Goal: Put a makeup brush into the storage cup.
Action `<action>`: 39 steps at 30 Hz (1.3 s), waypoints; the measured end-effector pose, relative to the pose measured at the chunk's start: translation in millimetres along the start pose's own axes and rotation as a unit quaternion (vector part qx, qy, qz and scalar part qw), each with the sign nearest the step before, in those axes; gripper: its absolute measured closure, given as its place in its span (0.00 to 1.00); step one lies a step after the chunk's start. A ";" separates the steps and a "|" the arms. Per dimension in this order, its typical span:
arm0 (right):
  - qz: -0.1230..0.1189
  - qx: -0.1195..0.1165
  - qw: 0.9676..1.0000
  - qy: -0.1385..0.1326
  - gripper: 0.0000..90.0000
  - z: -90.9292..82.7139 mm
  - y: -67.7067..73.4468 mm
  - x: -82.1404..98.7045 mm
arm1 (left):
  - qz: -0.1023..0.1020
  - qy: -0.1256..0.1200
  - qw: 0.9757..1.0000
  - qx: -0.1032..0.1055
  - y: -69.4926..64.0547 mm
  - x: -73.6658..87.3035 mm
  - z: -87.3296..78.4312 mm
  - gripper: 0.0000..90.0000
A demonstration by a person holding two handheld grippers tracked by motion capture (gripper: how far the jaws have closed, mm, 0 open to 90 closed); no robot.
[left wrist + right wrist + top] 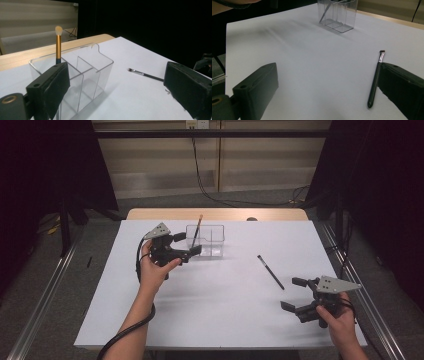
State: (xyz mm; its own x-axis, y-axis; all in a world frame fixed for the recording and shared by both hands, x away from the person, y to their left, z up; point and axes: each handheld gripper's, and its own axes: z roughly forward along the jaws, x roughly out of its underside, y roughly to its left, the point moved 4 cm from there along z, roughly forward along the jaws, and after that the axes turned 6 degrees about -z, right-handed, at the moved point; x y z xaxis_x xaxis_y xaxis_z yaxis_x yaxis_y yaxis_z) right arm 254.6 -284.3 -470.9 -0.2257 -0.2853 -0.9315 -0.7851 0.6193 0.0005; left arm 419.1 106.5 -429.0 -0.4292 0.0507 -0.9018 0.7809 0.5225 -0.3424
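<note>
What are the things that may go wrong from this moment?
1. The left gripper is open right beside the clear organizer; drawing back carelessly may knock this light box or tip the gold-handled brush standing inside.
2. The black brush lies flat on the table, thin and round; the open right gripper may roll it away instead of gripping.

Left hand (152, 270) holds the left gripper (187, 249) just beside the clear organizer (212, 242) — jaws spread wide, nothing between them. Well apart from it, the right hand (340, 317) holds the right gripper (295, 295) — jaws likewise parted.
</note>
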 end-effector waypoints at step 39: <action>-0.012 0.016 1.000 -0.006 0.03 1.1 -0.5 -5.8 | 0.022 0.003 0.999 0.034 -14.1 44.4 -56.7 0.01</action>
State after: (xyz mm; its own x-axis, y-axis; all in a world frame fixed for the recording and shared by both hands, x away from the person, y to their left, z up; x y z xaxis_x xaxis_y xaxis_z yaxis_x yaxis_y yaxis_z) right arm 257.0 -282.2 -466.0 -0.2000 -0.2908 -0.9356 -0.7712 0.6357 -0.0327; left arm 363.2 149.7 -449.2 -0.3956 0.0775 -0.9151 0.8285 0.4601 -0.3192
